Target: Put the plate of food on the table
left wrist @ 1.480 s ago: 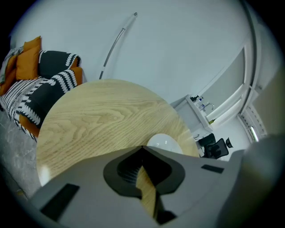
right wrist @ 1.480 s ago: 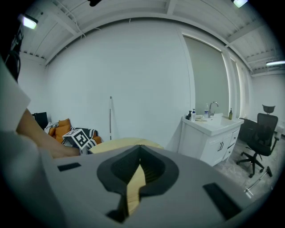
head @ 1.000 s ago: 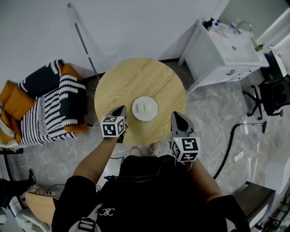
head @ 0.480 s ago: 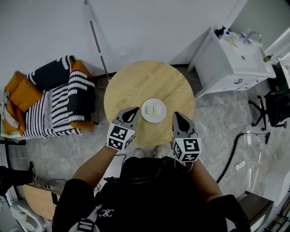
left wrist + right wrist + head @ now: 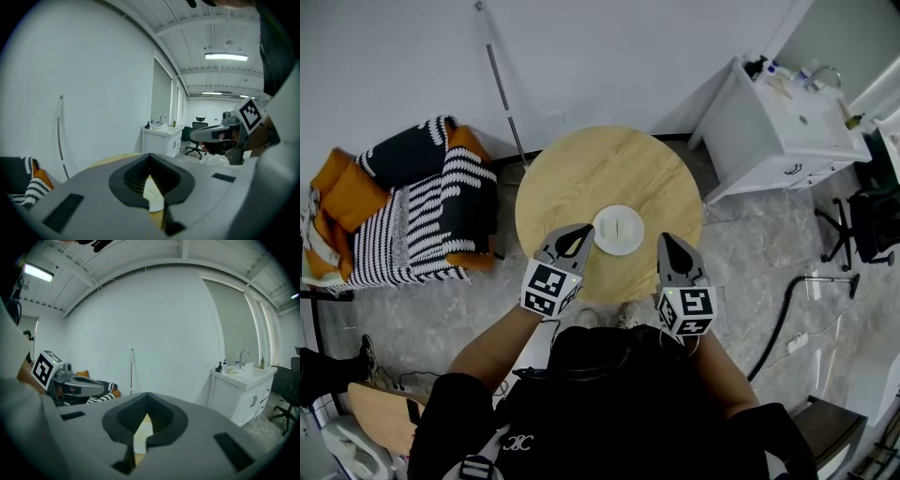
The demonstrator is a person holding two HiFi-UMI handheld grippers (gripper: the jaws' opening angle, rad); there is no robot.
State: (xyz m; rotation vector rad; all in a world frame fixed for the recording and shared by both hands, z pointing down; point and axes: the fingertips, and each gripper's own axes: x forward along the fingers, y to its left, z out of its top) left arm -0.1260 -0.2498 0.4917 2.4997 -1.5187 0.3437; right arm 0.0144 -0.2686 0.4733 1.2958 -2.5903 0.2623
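Note:
A white plate (image 5: 618,230) with pale food lies on the round wooden table (image 5: 581,173), near its front edge. My left gripper (image 5: 582,230) hovers just left of the plate, shut and holding nothing. My right gripper (image 5: 665,238) hangs just right of the plate, also shut and empty. In the left gripper view the jaws of my left gripper (image 5: 150,156) meet at the tip, and a sliver of the plate (image 5: 153,196) shows in the slot behind them. In the right gripper view, my right gripper (image 5: 147,395) shows the same, with the plate (image 5: 139,440) in its slot.
A chair with striped and orange cushions (image 5: 412,211) stands left of the table. A thin pole (image 5: 502,84) leans on the wall behind. A white sink cabinet (image 5: 783,117) is at the back right, an office chair (image 5: 872,220) and a black hose (image 5: 776,300) further right.
The head view has shifted slightly since a second ago. My left gripper has swung in toward the plate's left side. The right gripper and the plate stay as they were.

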